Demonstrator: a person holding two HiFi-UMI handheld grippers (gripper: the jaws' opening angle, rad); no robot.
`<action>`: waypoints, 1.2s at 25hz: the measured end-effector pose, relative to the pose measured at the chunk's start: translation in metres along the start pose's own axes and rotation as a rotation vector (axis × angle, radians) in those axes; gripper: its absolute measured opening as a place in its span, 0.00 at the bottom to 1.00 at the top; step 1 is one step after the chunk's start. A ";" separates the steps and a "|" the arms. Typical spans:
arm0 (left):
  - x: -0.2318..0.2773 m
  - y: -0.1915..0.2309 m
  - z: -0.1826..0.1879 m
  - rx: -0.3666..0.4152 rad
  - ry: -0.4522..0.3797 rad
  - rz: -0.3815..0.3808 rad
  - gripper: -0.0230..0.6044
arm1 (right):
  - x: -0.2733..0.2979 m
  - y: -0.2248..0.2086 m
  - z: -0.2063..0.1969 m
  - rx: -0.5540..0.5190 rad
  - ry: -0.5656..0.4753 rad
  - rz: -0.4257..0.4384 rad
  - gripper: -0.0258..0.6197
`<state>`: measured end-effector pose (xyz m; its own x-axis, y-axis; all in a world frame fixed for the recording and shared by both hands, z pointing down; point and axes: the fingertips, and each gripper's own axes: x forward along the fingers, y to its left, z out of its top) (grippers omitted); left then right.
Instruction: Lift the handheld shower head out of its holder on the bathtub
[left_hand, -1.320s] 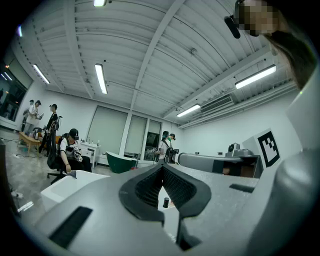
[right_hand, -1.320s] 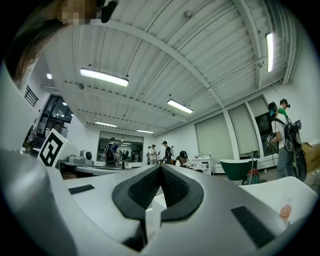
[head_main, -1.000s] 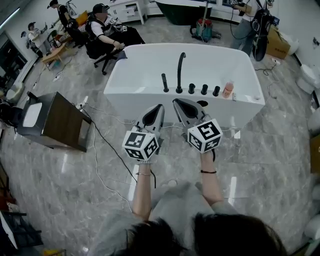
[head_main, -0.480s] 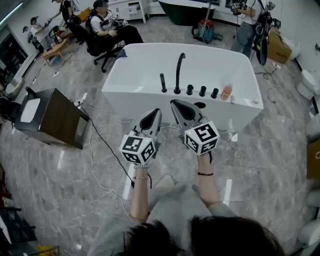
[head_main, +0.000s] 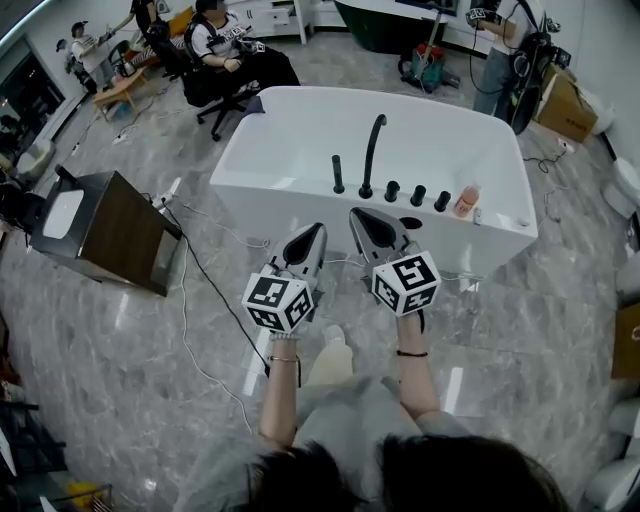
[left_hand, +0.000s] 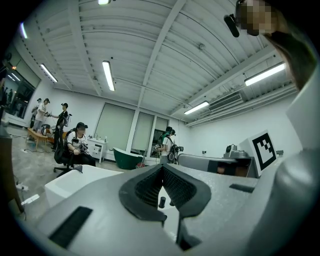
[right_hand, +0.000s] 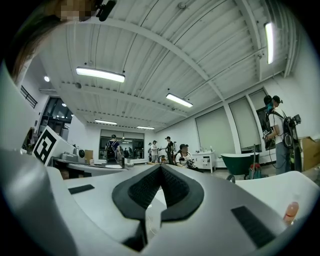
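A white bathtub (head_main: 300, 215) stands ahead of me on the marble floor. Along its near rim stand a slim black handheld shower head (head_main: 338, 173) upright in its holder, a tall curved black spout (head_main: 372, 150) and three black knobs (head_main: 417, 194). Both grippers are held side by side, level, short of the tub's near wall. The left gripper (head_main: 319, 231) is shut and empty, and so is the right gripper (head_main: 357, 214). In the left gripper view, the left gripper (left_hand: 162, 167) frames a small black fitting (left_hand: 161, 201) on the tub. In the right gripper view, the right gripper (right_hand: 160, 167) has the tub (right_hand: 280, 190) at its right.
An orange bottle (head_main: 465, 200) stands on the rim right of the knobs. A dark wooden cabinet (head_main: 110, 235) stands at the left, with cables (head_main: 195, 300) trailing over the floor. Seated people (head_main: 235, 50) are behind the tub, a standing person (head_main: 500, 45) and a cardboard box (head_main: 565, 105) at back right.
Both grippers have moved a little forward and down toward the tub, still shut. The person holding them has stepped forward, and the tub sits lower and further right in the head view.
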<state>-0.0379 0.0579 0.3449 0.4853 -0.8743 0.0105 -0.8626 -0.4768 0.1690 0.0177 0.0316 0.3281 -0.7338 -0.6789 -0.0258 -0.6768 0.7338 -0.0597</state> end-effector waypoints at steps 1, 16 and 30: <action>0.005 0.006 0.001 -0.001 -0.002 0.000 0.04 | 0.006 -0.004 0.000 -0.004 0.000 -0.001 0.04; 0.076 0.073 0.019 0.006 0.001 -0.029 0.04 | 0.089 -0.057 0.004 -0.006 0.010 -0.026 0.04; 0.109 0.136 0.028 -0.012 -0.028 -0.029 0.04 | 0.154 -0.077 0.014 -0.069 0.008 -0.039 0.04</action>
<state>-0.1065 -0.1051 0.3416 0.5057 -0.8624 -0.0221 -0.8463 -0.5009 0.1811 -0.0422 -0.1296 0.3153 -0.7073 -0.7067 -0.0172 -0.7069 0.7073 0.0080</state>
